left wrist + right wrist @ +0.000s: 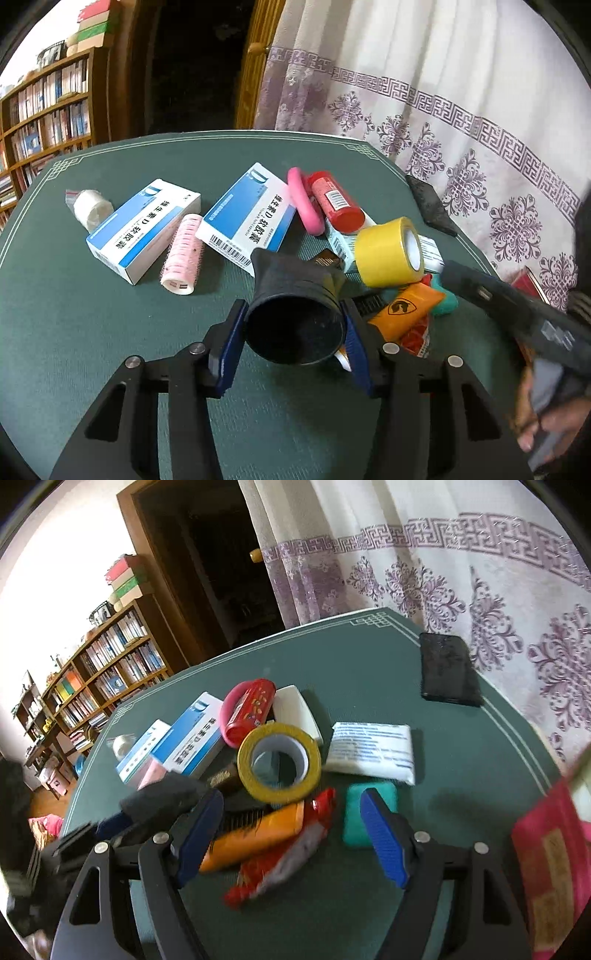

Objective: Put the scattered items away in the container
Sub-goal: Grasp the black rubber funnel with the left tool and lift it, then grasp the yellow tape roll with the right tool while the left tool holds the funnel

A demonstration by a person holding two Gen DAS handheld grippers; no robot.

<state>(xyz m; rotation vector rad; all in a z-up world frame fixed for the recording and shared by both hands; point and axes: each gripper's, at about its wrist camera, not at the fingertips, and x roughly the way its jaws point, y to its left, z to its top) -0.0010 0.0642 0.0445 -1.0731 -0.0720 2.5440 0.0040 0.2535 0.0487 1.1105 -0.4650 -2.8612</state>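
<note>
The right gripper (291,834) hangs over a green worktop (461,775), its blue-padded jaws spread wide with nothing clamped between them. Under them lie an orange tube (255,836) and a red-and-white packet (288,860), blurred, with a teal case (356,816) partly hidden behind the right pad. Just beyond, a yellow tape roll (279,762) rests among the clutter beside a white sachet pack (371,751). A black phone (448,668) lies well apart, near the far edge. At lower left the other gripper (122,827) shows, blurred.
</note>
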